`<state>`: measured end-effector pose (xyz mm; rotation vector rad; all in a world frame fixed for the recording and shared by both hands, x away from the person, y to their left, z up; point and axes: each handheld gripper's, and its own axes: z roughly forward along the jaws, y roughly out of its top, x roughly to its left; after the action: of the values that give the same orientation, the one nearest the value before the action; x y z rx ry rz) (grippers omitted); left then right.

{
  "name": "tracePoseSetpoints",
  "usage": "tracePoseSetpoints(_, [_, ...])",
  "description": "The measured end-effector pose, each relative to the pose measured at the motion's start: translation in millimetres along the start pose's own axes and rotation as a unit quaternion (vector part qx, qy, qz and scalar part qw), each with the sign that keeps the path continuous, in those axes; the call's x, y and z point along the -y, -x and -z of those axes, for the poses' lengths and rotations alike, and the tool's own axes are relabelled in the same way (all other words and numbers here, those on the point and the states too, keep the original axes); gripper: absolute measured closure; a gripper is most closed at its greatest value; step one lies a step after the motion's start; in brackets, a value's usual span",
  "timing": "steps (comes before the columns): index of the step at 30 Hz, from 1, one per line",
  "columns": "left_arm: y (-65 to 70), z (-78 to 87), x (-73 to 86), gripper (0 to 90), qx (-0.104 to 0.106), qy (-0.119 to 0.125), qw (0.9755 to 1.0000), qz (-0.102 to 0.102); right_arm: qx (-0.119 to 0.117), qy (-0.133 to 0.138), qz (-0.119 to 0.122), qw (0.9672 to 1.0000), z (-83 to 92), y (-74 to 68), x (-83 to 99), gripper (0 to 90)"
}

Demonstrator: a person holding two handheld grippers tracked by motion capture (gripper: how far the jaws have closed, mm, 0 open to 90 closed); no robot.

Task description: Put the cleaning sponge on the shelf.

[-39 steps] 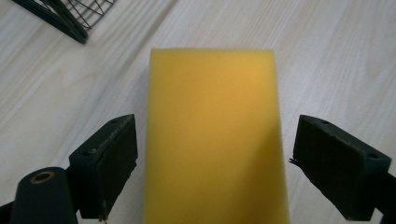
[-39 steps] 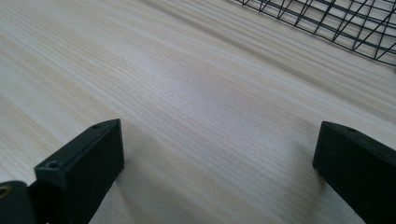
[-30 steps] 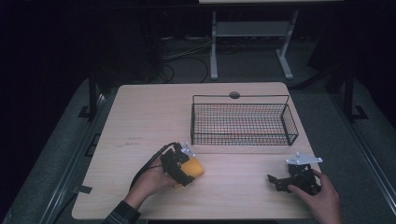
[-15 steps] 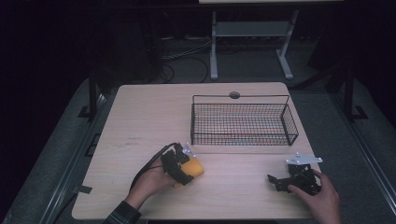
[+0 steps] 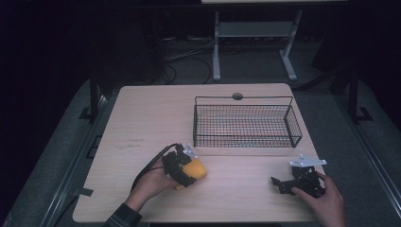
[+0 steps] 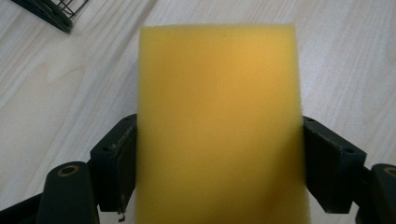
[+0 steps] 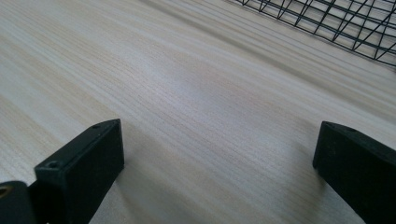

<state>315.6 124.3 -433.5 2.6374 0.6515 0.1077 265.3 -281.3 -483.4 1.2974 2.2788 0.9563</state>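
While the left tongs [image 5: 185, 171] clamp the yellow sponge [image 5: 194, 169] low over the table [image 5: 151, 123], the right tongs [image 5: 283, 184] sit idle, jaws wide apart over bare wood.

Left gripper view: both pads press the sponge's [image 6: 219, 121] flanks, the jaws having just been closing onto it; the foam fills the gap and looks only lightly squeezed. Sponge sits at the near-left part of the table, well apart from the wire basket [image 5: 246, 124] at the far side. Judged risks: soft foam gives under the pads, so a light pinch could let it slip or twist out on lifting. A low carry toward the basket could snag the sponge's overhanging end on the wire rim and drag the basket. Right tongs too far off to catch it.
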Motion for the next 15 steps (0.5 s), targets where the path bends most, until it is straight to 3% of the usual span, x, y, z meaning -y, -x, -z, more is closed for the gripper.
tracePoseSetpoints(15, [-4.1, 13.8, -5.4, 22.5, 0.01, 0.012, 0.9999, 0.002, 0.0, 0.0, 0.0, 1.0, 0.0, 0.0, 0.0, 1.4])
